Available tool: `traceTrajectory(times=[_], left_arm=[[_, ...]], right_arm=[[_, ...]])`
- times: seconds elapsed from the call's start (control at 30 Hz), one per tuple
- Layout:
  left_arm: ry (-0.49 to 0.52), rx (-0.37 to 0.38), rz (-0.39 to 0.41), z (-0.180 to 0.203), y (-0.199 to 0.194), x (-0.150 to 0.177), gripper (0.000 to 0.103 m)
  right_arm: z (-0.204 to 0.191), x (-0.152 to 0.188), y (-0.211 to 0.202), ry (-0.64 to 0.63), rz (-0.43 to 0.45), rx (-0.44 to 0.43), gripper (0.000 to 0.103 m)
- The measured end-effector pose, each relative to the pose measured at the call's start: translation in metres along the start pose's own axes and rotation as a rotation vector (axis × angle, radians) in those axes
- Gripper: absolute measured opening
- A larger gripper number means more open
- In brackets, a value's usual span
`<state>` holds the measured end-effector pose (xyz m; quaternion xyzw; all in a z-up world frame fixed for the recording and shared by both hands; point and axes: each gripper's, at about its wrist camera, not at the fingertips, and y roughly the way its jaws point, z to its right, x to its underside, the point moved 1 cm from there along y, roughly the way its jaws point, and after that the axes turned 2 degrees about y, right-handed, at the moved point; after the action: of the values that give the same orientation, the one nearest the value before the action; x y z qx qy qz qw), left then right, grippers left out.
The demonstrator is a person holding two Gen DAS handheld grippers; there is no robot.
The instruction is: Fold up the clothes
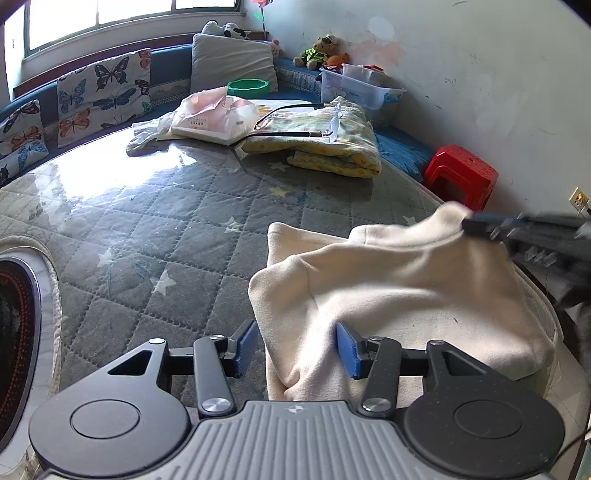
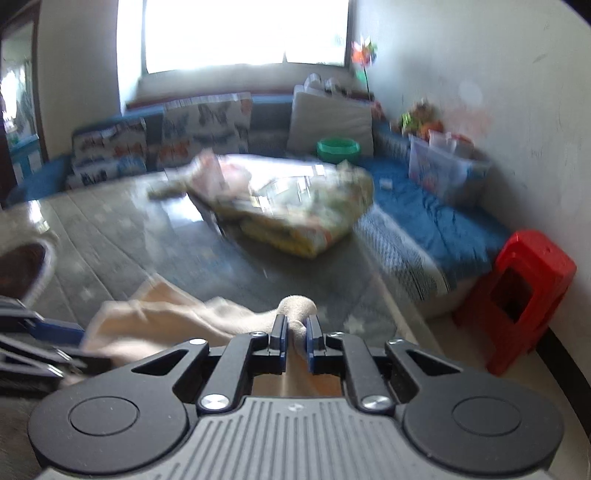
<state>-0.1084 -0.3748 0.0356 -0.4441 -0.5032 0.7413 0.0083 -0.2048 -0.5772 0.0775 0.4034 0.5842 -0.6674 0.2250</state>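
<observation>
Quilted bench [image 1: 147, 229] carries cream garment [image 1: 399, 288], soft and limp; my right hand-held gripper [image 2: 295, 332] pinches its edge, left hand-held gripper [image 1: 295, 347] spread.

A home living room: butterfly cushions [image 1: 105, 98] on a window bench, stuffed toys [image 1: 320, 51], a red plastic stool [image 1: 461, 177].

Grey quilted star-print table cover [image 1: 177, 221] under clear glossy plastic, strong window glare on it. Bright wide window [image 1: 110, 18] along the back wall, overexposed. Blue cushioned bench [image 1: 399, 147] runs under the window and along the scuffed white plaster wall [image 1: 480, 74]. Butterfly-print square cushions [image 1: 103, 92] and a plain grey pillow [image 1: 232, 62] lean on the bench back. Red plastic stool [image 1: 461, 177] stands on the floor by the wall. Right wrist view is motion-blurred.
</observation>
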Motion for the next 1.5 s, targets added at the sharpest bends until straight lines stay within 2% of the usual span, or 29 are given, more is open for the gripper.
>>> traceTrajectory(times=[0.13, 0.3, 0.43, 0.53, 0.77, 0.87, 0.9, 0.93, 1.07, 1.23, 1.5], left_arm=[[-0.007, -0.005, 0.009, -0.002, -0.002, -0.001, 0.054], [-0.017, 0.001, 0.052, -0.007, -0.015, -0.003, 0.054], [-0.033, 0.005, 0.101, -0.016, -0.033, -0.007, 0.051], [-0.049, -0.007, 0.119, -0.025, -0.044, -0.007, 0.047], [-0.093, -0.035, 0.087, -0.042, -0.050, 0.008, 0.045], [-0.097, -0.033, 0.078, -0.042, -0.054, 0.017, 0.047], [-0.093, -0.029, 0.078, -0.040, -0.057, 0.020, 0.047], [-0.089, -0.026, 0.076, -0.039, -0.059, 0.023, 0.048], [-0.082, -0.035, 0.047, -0.032, -0.066, 0.038, 0.054], [-0.079, -0.040, 0.016, -0.025, -0.073, 0.056, 0.066], [-0.057, -0.033, -0.007, -0.017, -0.082, 0.080, 0.071]], right_arm=[[-0.014, -0.024, -0.038, -0.012, 0.125, -0.046, 0.008], [-0.036, -0.053, -0.097, -0.028, 0.317, -0.154, 0.008], [-0.049, -0.053, -0.133, -0.039, 0.398, -0.272, 0.008], [-0.055, -0.039, -0.133, -0.080, 0.335, -0.286, 0.014], [-0.053, 0.010, -0.120, -0.077, 0.168, -0.160, 0.021], [-0.052, 0.031, -0.116, -0.073, 0.099, -0.109, 0.037], [-0.053, 0.037, -0.115, -0.059, 0.088, -0.102, 0.049], [-0.054, 0.043, -0.115, -0.046, 0.076, -0.095, 0.052], [-0.060, 0.070, -0.115, 0.008, 0.025, -0.066, 0.058], [-0.064, 0.090, -0.115, 0.103, -0.026, -0.051, 0.065], [-0.073, 0.104, -0.120, 0.136, -0.049, -0.010, 0.070]])
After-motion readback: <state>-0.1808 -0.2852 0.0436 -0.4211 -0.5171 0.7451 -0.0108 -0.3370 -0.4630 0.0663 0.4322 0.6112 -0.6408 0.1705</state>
